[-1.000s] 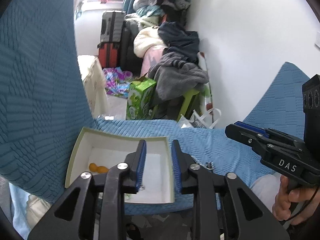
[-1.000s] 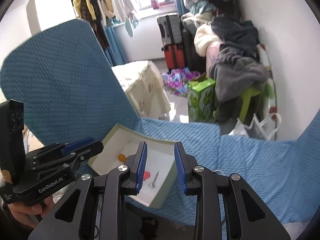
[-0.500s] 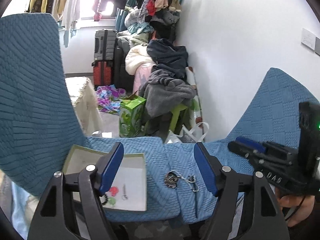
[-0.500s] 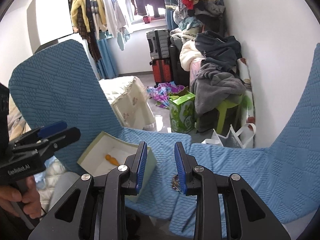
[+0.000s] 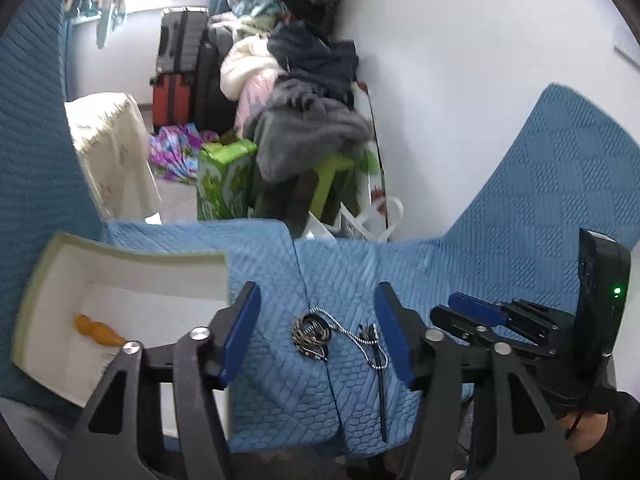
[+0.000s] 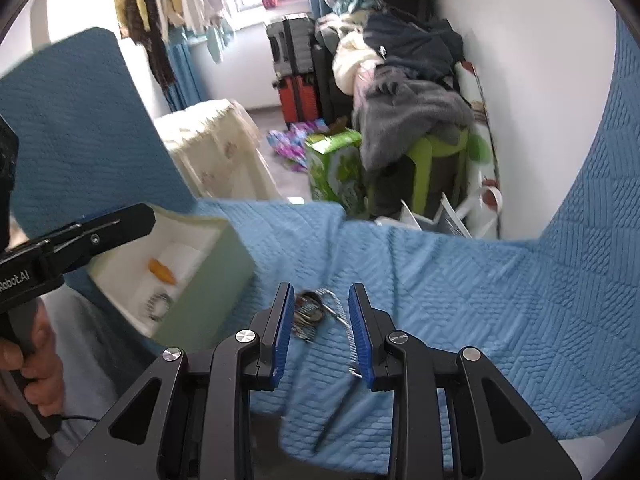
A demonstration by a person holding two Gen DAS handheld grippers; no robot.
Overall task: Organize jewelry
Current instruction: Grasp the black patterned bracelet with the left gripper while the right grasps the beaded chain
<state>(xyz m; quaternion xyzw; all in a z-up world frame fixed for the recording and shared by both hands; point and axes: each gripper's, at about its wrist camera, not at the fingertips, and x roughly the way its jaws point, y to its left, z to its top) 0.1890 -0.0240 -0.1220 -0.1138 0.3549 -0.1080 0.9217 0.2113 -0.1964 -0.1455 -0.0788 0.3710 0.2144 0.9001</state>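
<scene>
Between the box [image 5: 120, 264] and the blanket's near edge, bare cloth surrounds the jewelry [image 5: 314, 332]; left gripper [image 5: 318, 330], narrowing its spread, and right gripper [image 6: 318, 330] both empty, parted.

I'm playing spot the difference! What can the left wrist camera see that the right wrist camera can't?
Only the left wrist view shows the thin dark stick lying whole on the blue cover, and the green light on the right gripper's handle.

Only the right wrist view shows the beaded ring in the box, and the clothes hanging by the window.

Both show the orange piece in the box, the tangle of chains, the green carton and the suitcases.
</scene>
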